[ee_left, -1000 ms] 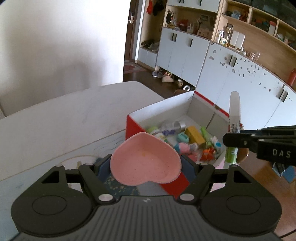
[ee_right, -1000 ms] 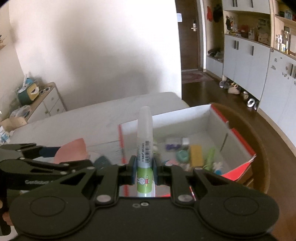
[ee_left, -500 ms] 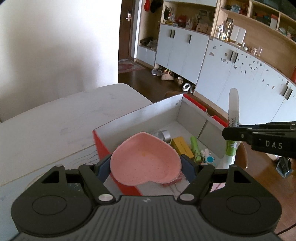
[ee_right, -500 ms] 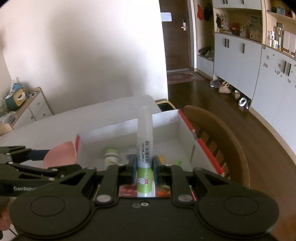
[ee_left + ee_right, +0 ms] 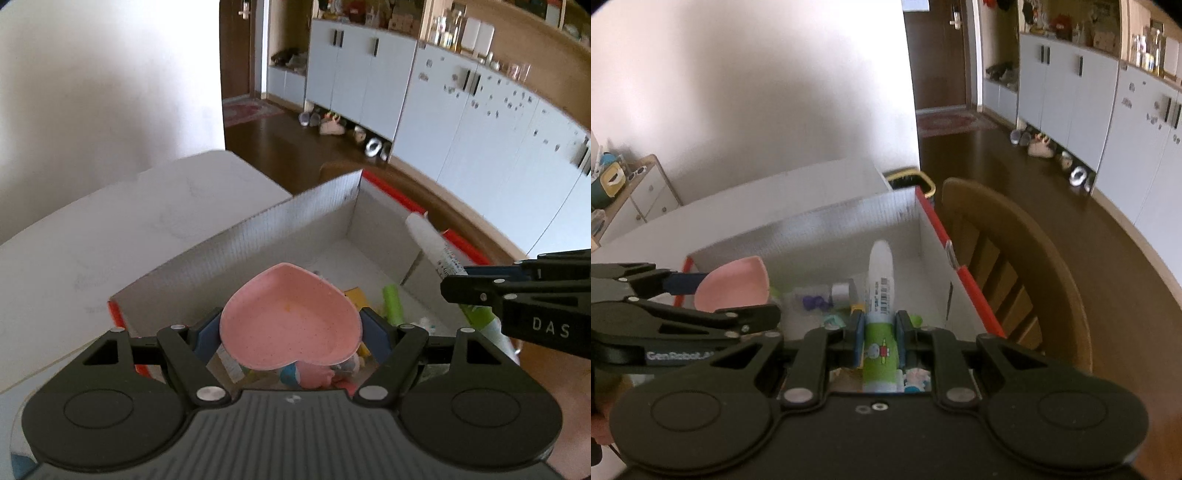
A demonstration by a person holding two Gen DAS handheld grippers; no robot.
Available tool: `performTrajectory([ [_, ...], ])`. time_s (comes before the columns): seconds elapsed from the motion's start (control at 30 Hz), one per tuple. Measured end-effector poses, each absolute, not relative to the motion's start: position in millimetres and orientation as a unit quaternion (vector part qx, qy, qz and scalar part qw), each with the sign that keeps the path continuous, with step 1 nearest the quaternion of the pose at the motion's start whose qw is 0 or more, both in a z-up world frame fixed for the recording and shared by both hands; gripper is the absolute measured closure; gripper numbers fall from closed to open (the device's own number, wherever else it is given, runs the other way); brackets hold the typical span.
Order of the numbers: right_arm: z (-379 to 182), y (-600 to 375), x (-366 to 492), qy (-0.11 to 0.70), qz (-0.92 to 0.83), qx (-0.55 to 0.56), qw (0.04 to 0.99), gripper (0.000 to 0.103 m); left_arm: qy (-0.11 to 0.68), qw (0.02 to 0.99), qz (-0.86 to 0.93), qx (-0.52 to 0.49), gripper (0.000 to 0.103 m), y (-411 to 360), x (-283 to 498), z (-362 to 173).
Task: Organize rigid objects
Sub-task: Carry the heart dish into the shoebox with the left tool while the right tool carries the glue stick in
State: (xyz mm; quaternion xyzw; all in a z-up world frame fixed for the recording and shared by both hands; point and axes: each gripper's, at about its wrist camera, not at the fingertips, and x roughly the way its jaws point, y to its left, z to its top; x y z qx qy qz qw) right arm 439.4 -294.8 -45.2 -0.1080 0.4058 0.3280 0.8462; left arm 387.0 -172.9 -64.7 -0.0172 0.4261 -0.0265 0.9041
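Note:
My left gripper (image 5: 291, 332) is shut on a pink heart-shaped dish (image 5: 291, 317), its blue pads pressing on both sides, and holds it over the open box (image 5: 295, 218). My right gripper (image 5: 881, 341) is shut on a white and green tube (image 5: 881, 306) with a barcode, which stands upright between the pads above the same box (image 5: 812, 229). In the left wrist view the tube (image 5: 436, 247) and right gripper (image 5: 476, 291) come in from the right. The right wrist view has the dish (image 5: 733, 284) at the left.
The white box with red outer sides sits at the edge of a white table (image 5: 110, 236). Several small toys and bottles (image 5: 827, 299) lie on its floor. A wooden chair (image 5: 1015, 251) stands right beside the box. White cabinets (image 5: 461, 110) line the far wall.
Both grippers have moved forward and down, from beside the box to above its inside. The dish and the tube stay gripped as before.

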Motion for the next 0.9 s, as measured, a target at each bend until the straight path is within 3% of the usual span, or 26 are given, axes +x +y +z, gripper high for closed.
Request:
performTrajectory([
  [0.77,-90.0,-288.1,468.3,0.451,0.324,-0.122,0.823,0.086,0.511,0.859,-0.026,-0.015,0.025,-192.8,439.9,-119.9],
  [0.9,-89.8,-289.0,467.2,0.452,0.328,-0.126,0.820,0.080,0.522,0.853,-0.026,-0.018,0.025,-191.0,442.1,-124.9],
])
